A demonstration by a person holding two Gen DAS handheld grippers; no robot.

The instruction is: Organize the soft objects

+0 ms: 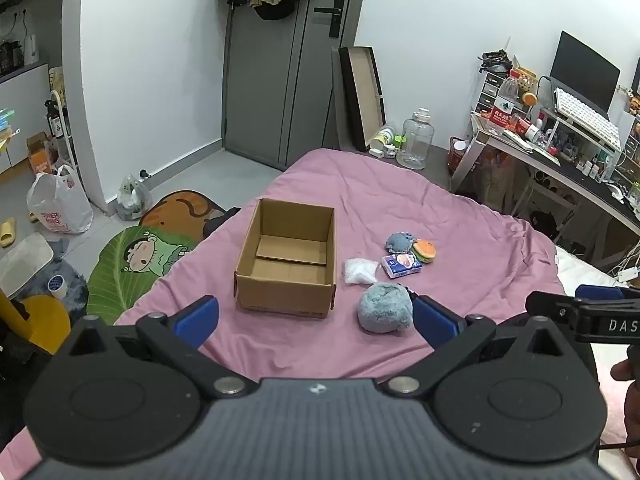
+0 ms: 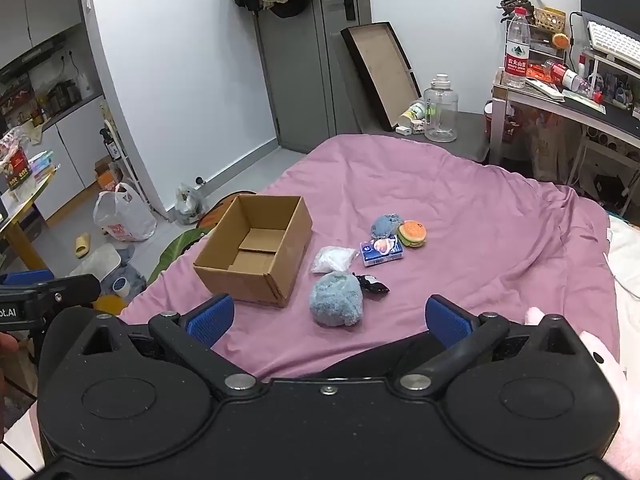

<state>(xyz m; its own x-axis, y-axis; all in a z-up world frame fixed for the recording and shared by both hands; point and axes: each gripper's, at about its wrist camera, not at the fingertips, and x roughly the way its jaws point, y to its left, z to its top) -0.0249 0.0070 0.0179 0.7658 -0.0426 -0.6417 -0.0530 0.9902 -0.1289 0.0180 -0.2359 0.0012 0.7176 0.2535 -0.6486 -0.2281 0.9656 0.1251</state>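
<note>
Soft stuff is all sitting on the pink bedsheet (image 1: 460, 220) just right of our open cardboard box (image 1: 288, 256): a fluffy blue ball (image 1: 385, 307) nearest us, then a white bag (image 1: 360, 271), tissue pack (image 1: 401, 264), small blue plush (image 1: 400, 241) and burger toy (image 1: 425, 250) further back. We've got the left gripper (image 1: 316, 320) and right gripper (image 2: 330, 318) both spread wide, holding nothing, hovering on the near side of the box.

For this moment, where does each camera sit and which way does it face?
Left wrist: on the left claw, facing along the pink bed at the cardboard box; right claw at the right edge.
Right wrist: on the right claw, same heading; left claw at the left edge.
Shared: box, fluffy blue ball, door.
</note>
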